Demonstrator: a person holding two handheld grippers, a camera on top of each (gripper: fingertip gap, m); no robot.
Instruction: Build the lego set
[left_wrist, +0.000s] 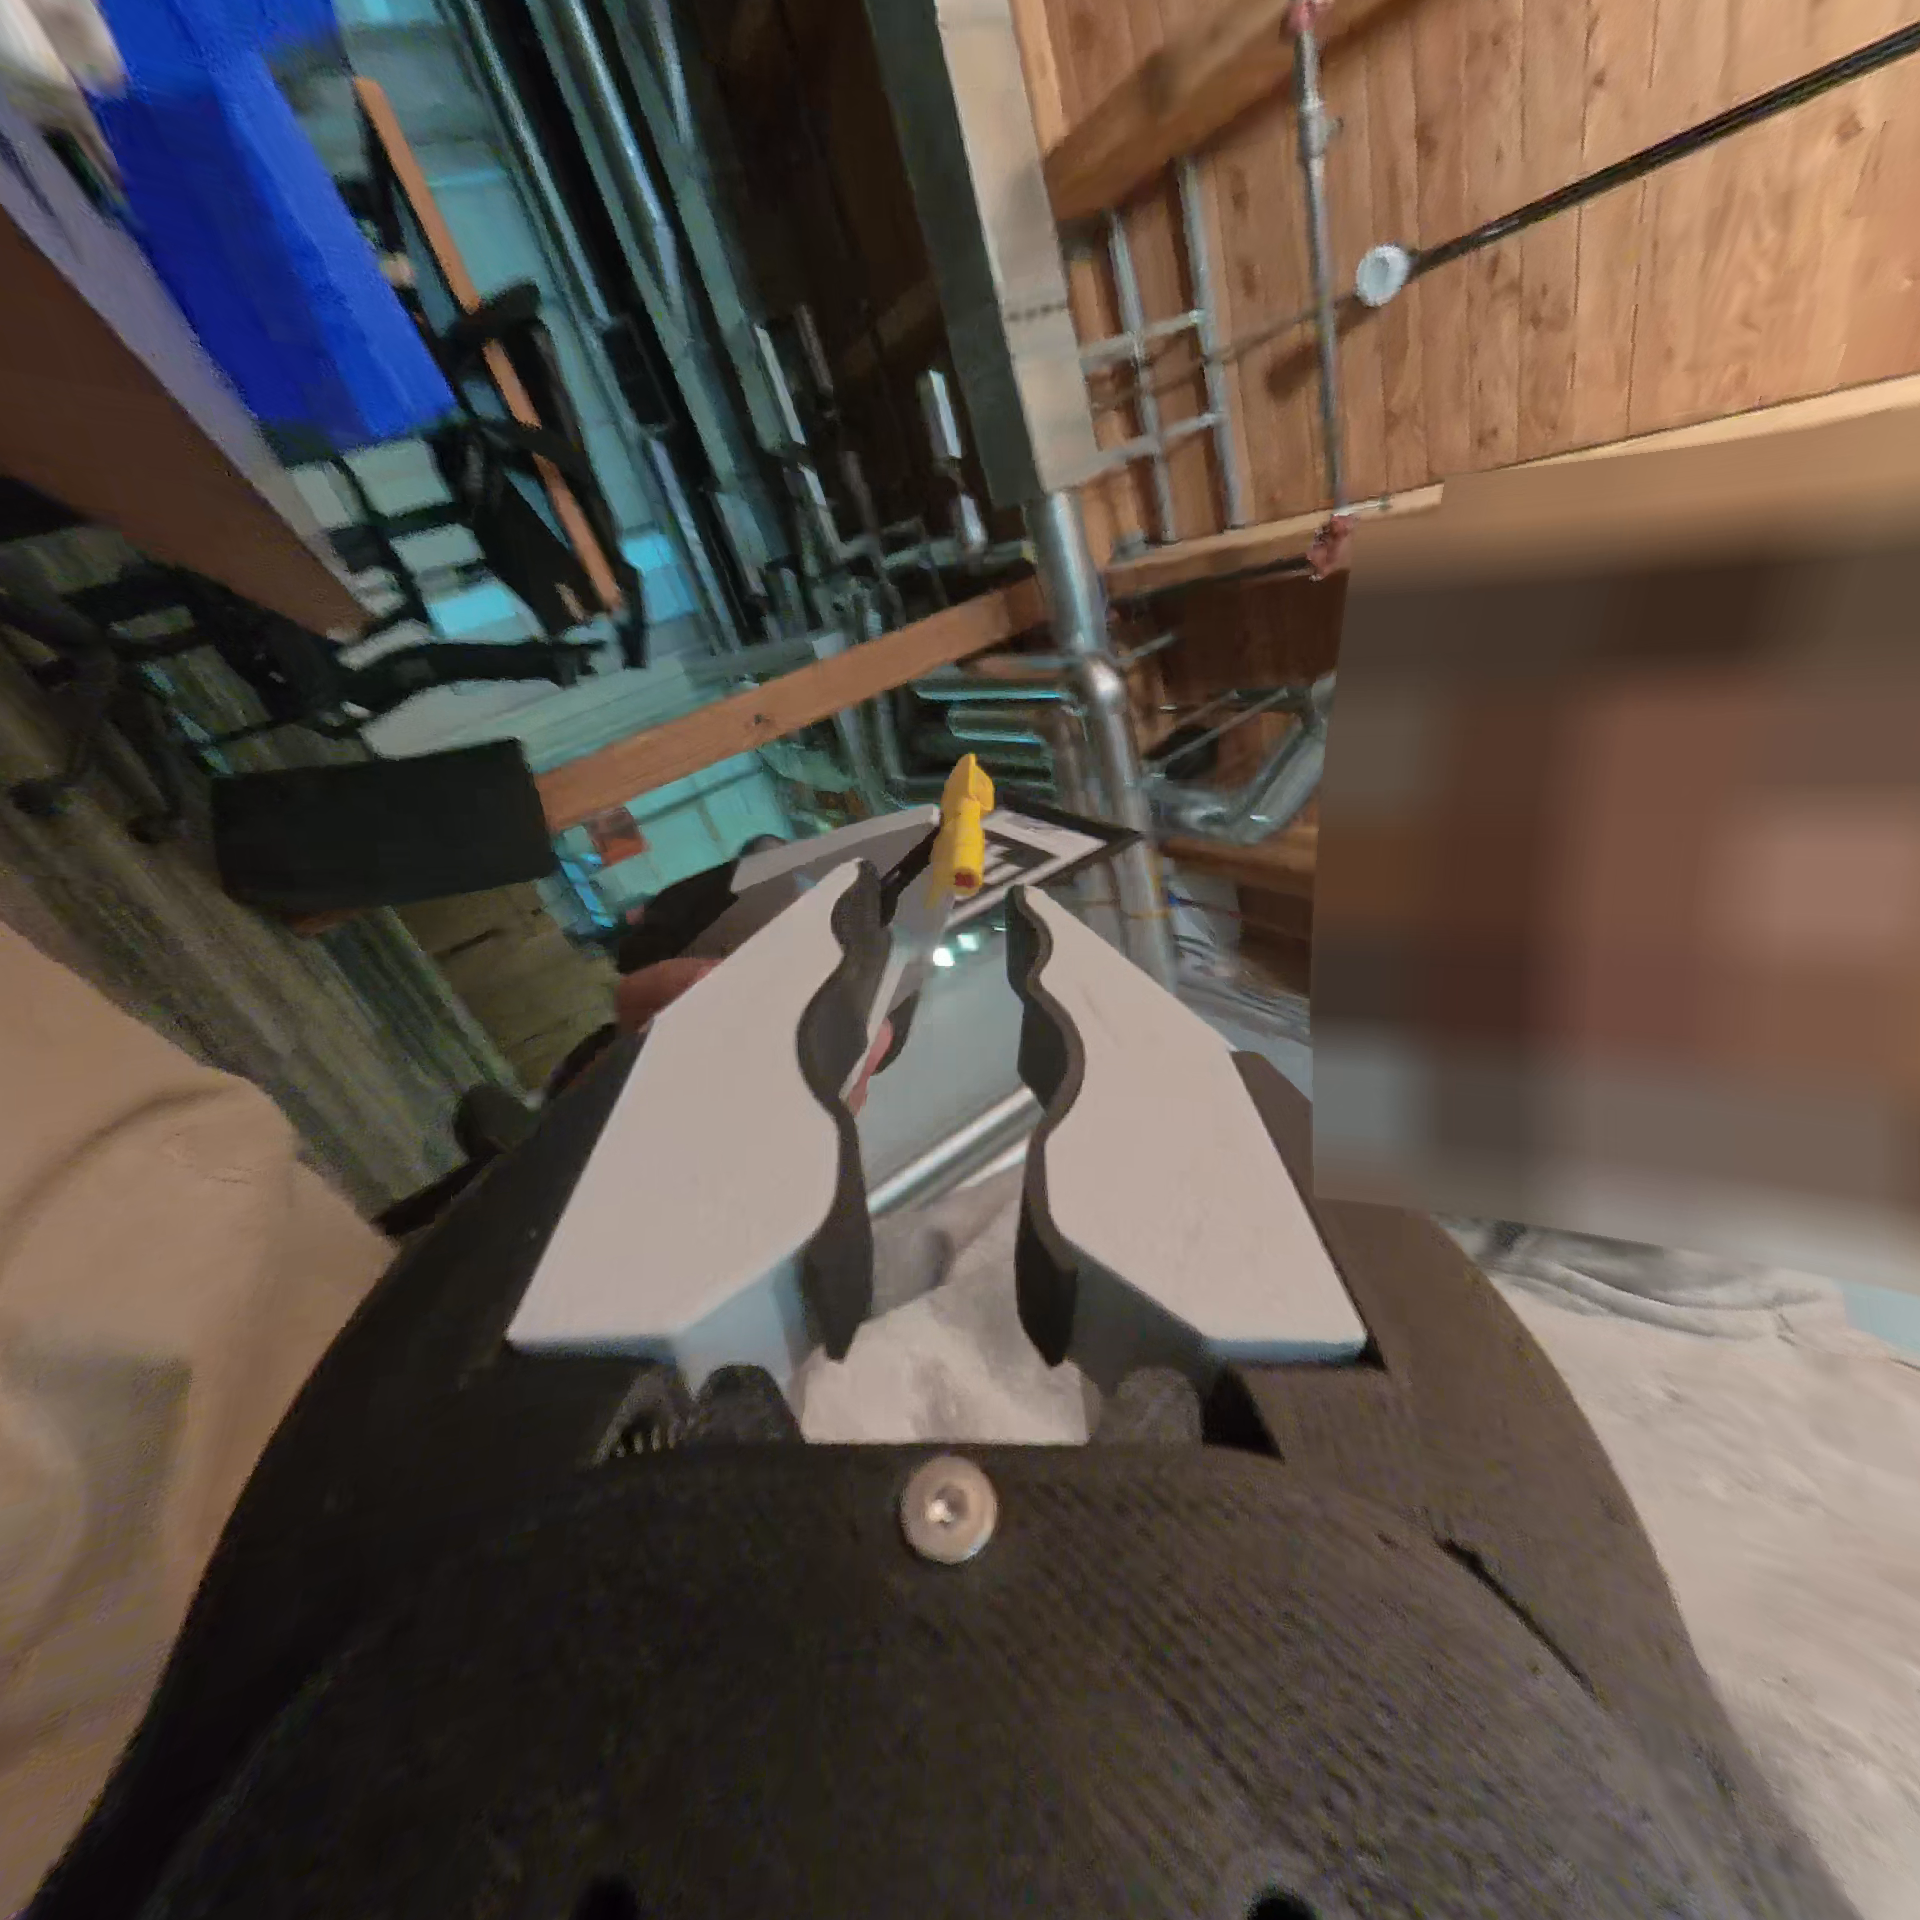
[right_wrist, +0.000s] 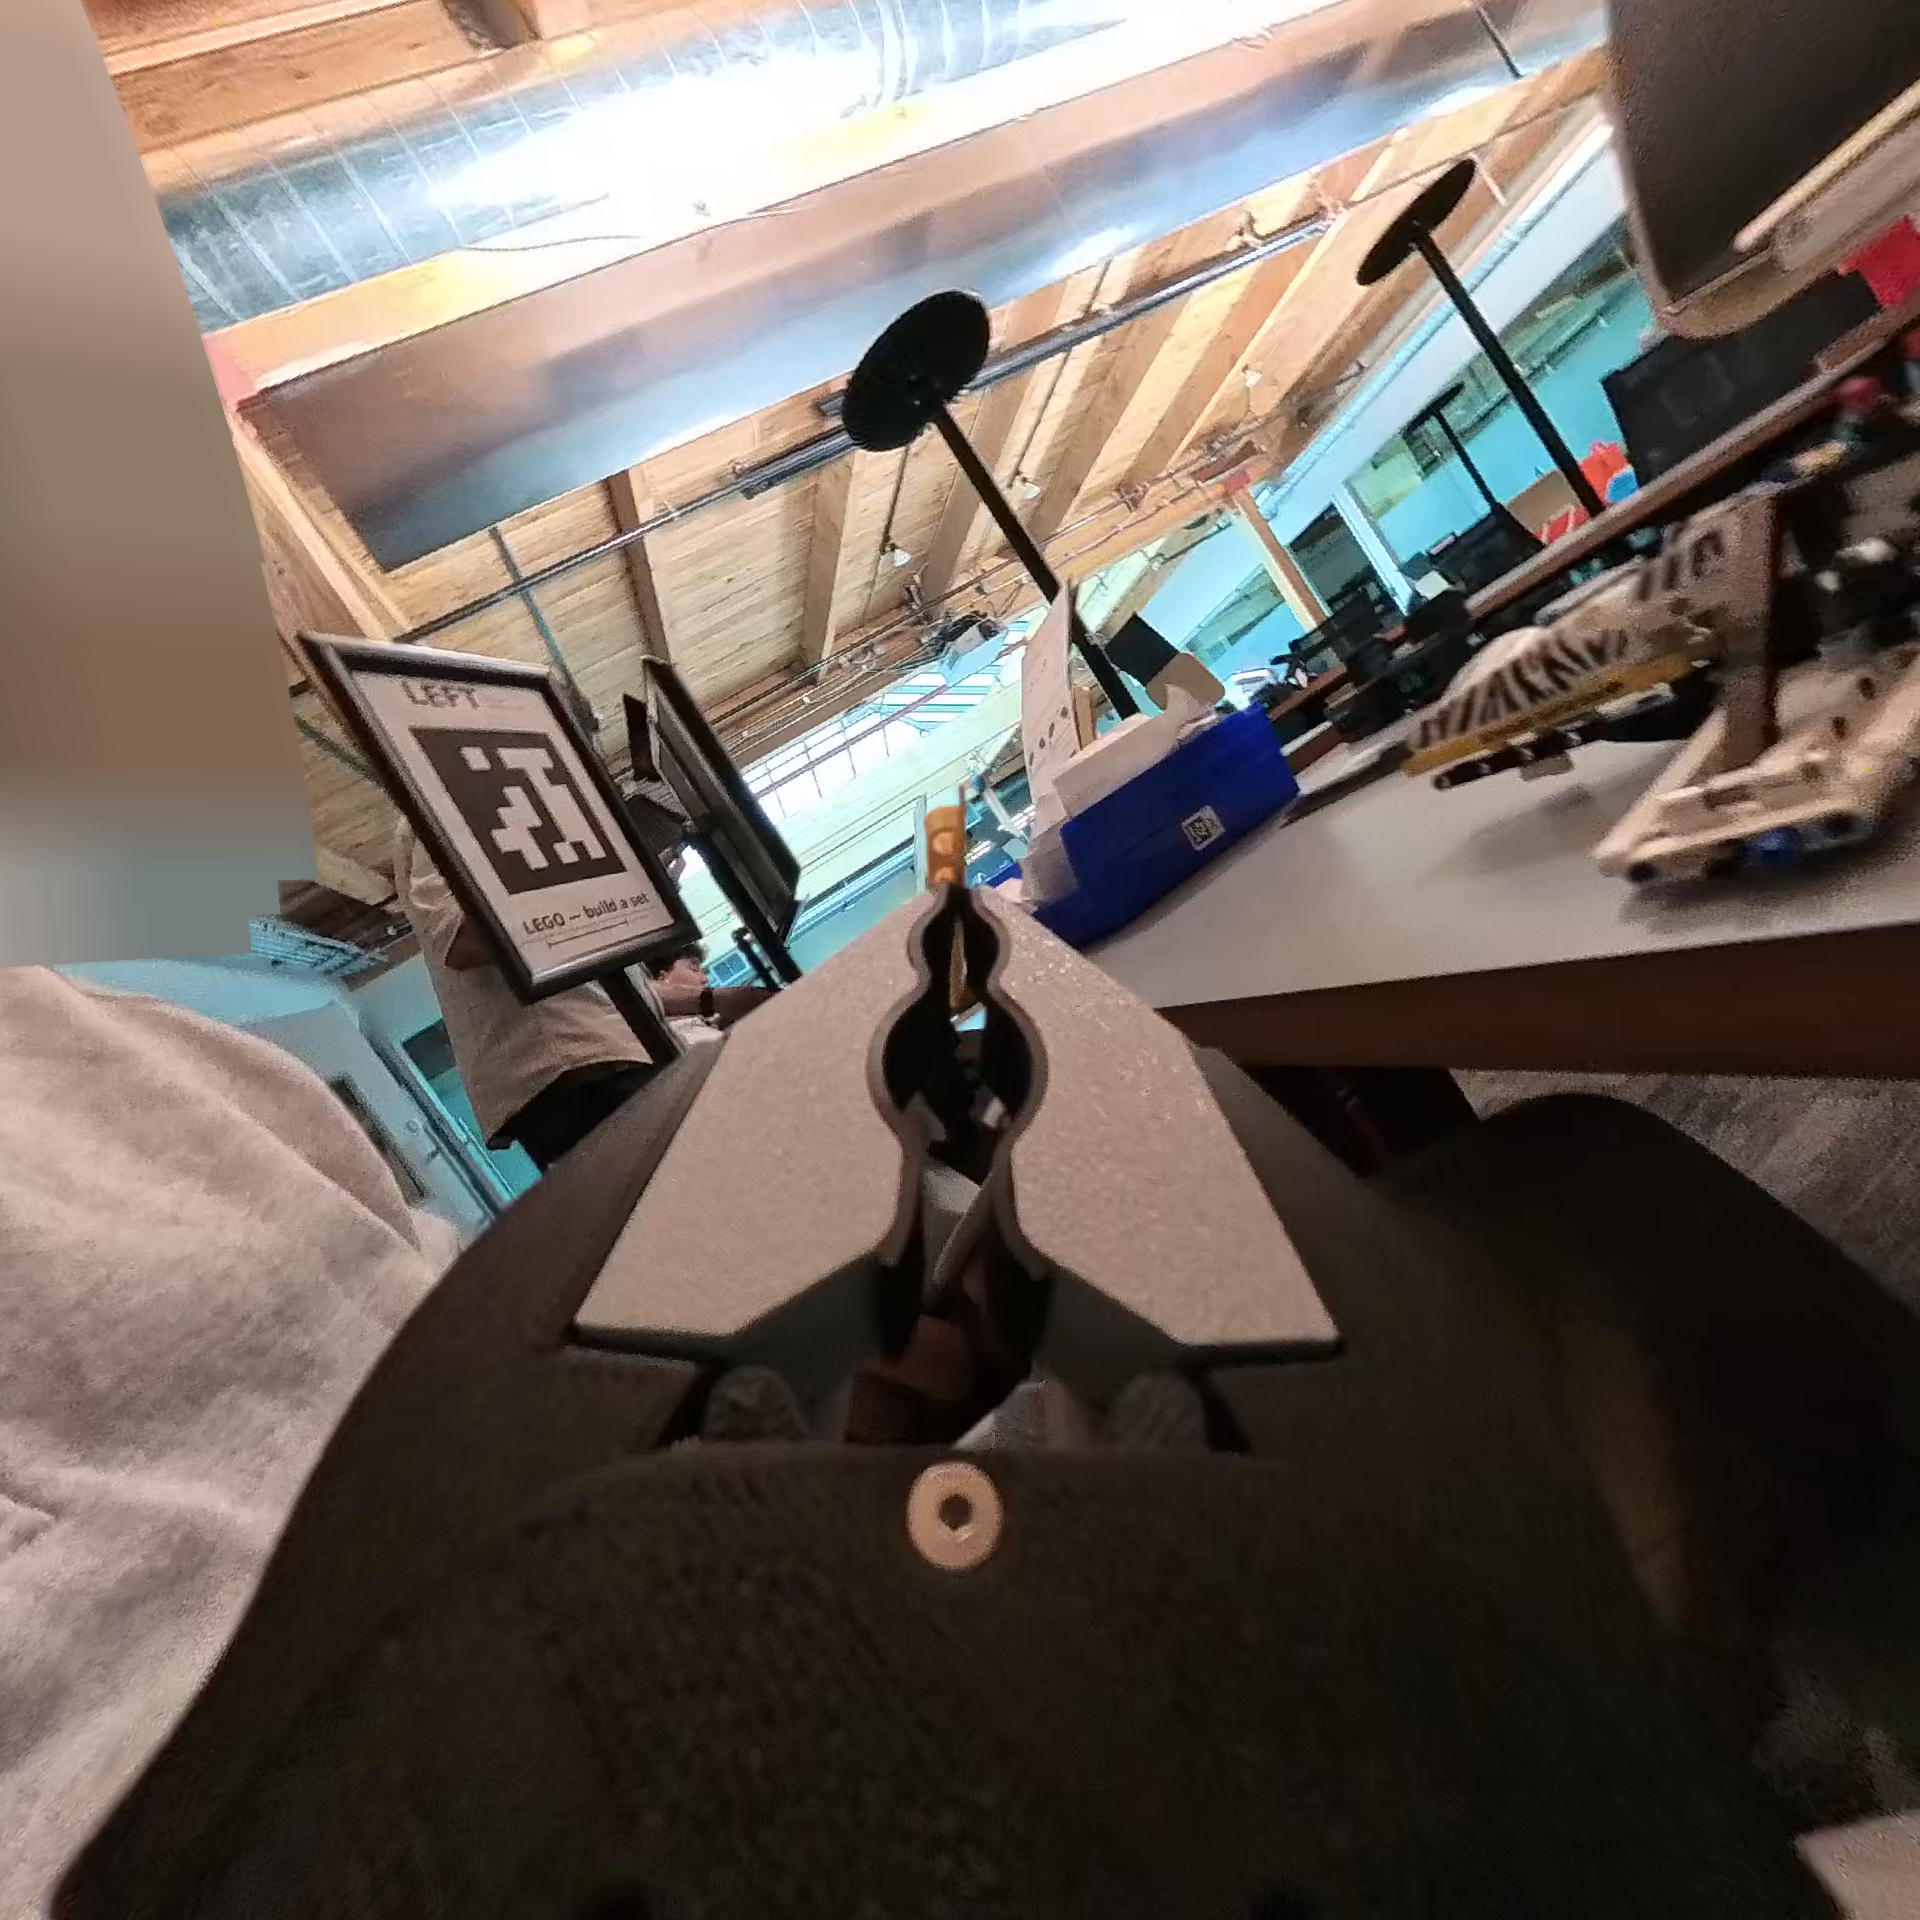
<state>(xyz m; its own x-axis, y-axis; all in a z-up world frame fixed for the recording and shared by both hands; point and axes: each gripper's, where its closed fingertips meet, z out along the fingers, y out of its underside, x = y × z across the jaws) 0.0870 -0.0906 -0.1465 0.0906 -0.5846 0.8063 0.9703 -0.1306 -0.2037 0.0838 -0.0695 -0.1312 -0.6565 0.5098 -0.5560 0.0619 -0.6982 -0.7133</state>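
Up at three o'clock in the right wrist view sits the grey table (right_wrist: 1455, 925), and on its far side the big white-and-black lego model (right_wrist: 1704, 748) rests tilted, well apart from both grippers. At one o'clock on the same table there's a blue box (right_wrist: 1174, 821) with white paper in it. Over at nine o'clock a framed marker sign (right_wrist: 499, 810) stands upright on a black post.

Now the right gripper (right_wrist: 958, 914): jaws pinched nearly together, and a thin yellow lego piece (right_wrist: 943, 831) pokes out at twelve o'clock right from the tips, gripped there, up in the air off the table.

Switch to the left wrist view: the left gripper (left_wrist: 940, 904) has its jaws narrowly parted, nothing between them. That yellow piece (left_wrist: 961, 826) shows just past its tips at twelve o'clock, with a small red dot on it, held on the far gripper's grey finger (left_wrist: 909, 945).
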